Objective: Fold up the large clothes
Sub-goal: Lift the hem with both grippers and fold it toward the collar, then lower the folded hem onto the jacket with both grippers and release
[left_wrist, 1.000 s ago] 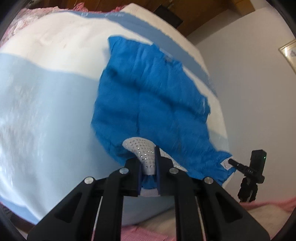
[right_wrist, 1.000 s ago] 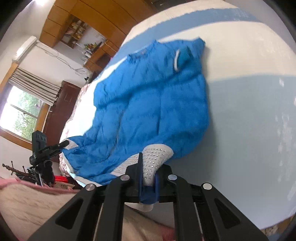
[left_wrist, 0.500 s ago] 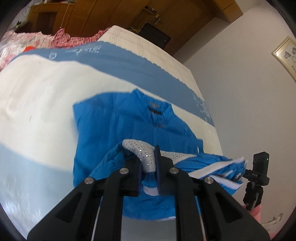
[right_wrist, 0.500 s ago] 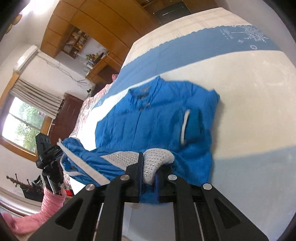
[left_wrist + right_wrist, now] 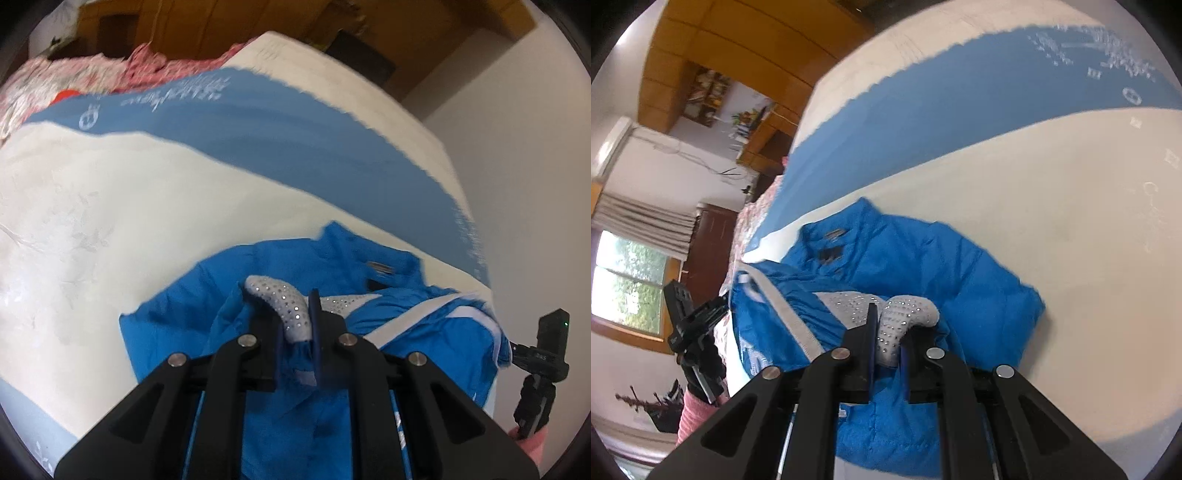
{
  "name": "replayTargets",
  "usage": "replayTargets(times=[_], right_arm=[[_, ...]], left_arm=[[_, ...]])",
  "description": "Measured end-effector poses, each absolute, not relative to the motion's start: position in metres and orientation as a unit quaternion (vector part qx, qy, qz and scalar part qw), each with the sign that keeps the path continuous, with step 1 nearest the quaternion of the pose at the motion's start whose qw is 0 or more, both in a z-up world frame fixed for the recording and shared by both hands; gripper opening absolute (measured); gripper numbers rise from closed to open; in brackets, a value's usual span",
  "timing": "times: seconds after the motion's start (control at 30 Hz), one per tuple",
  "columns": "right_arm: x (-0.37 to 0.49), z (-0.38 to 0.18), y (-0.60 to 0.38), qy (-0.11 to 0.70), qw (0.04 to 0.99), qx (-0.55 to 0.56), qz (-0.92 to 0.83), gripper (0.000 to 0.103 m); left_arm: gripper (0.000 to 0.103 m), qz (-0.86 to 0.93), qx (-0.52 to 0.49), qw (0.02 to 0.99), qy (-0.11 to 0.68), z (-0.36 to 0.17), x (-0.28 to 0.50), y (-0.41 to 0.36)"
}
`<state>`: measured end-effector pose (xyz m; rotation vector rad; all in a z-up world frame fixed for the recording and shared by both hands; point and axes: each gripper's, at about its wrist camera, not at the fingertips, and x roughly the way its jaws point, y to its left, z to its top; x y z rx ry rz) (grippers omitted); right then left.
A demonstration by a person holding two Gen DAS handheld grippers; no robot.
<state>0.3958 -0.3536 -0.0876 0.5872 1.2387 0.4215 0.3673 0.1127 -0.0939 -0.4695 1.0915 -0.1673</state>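
A bright blue padded jacket (image 5: pixel 280 266) with white trim lies on the bed, collar end far from me; it also shows in the right wrist view (image 5: pixel 923 258). My left gripper (image 5: pixel 297 328) is shut on the jacket's grey, stud-dotted hem corner and holds it lifted over the jacket body. My right gripper (image 5: pixel 888 332) is shut on the other grey studded hem corner, also raised above the body. The lower half of the jacket is doubled over toward the collar between the two grippers.
The bed (image 5: pixel 110 206) has a white cover with a wide blue band (image 5: pixel 295 129). A pink floral quilt (image 5: pixel 74 77) lies at its far side. The other gripper's black body (image 5: pixel 543 365) shows at the right edge. Wooden cabinets (image 5: pixel 720 48) and a window (image 5: pixel 628 277) stand beyond.
Both grippers have carried the hem forward toward the collar, so the flat-lying jacket is now doubled over. The views have tilted up to show more of the bed's far end.
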Motion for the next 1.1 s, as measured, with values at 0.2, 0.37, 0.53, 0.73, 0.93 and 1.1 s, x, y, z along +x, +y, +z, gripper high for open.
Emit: replayTargets(times=[0.2, 0.37, 0.53, 0.73, 0.93, 1.1], right_arm=[[0.422, -0.118, -0.353, 0.586, 0.738, 0.283, 0.181, 0.01], [0.419, -0.115, -0.357, 0.589, 0.731, 0.287, 0.19, 0.021], [0.4, -0.092, -0.359, 0.569, 0.745, 0.272, 0.219, 0.035], [0.37, -0.072, -0.36, 0.545, 0.783, 0.215, 0.211, 0.065], [0.364, -0.101, -0.338, 0.576, 0.779, 0.163, 0.188, 0.065], [0.367, -0.111, -0.319, 0.576, 0.795, 0.12, 0.148, 0.02]], left_arm=[[0.011, -0.063, -0.236, 0.805, 0.54, -0.127, 0.391, 0.117], [0.015, -0.07, -0.243, 0.796, 0.55, -0.13, 0.394, 0.121], [0.024, -0.12, -0.236, 0.795, 0.546, -0.107, 0.377, 0.129], [0.054, -0.103, -0.156, 0.834, 0.519, -0.079, 0.333, 0.139], [0.054, -0.089, -0.11, 0.837, 0.529, -0.097, 0.305, 0.13], [0.018, -0.065, -0.102, 0.846, 0.52, -0.109, 0.299, 0.113]])
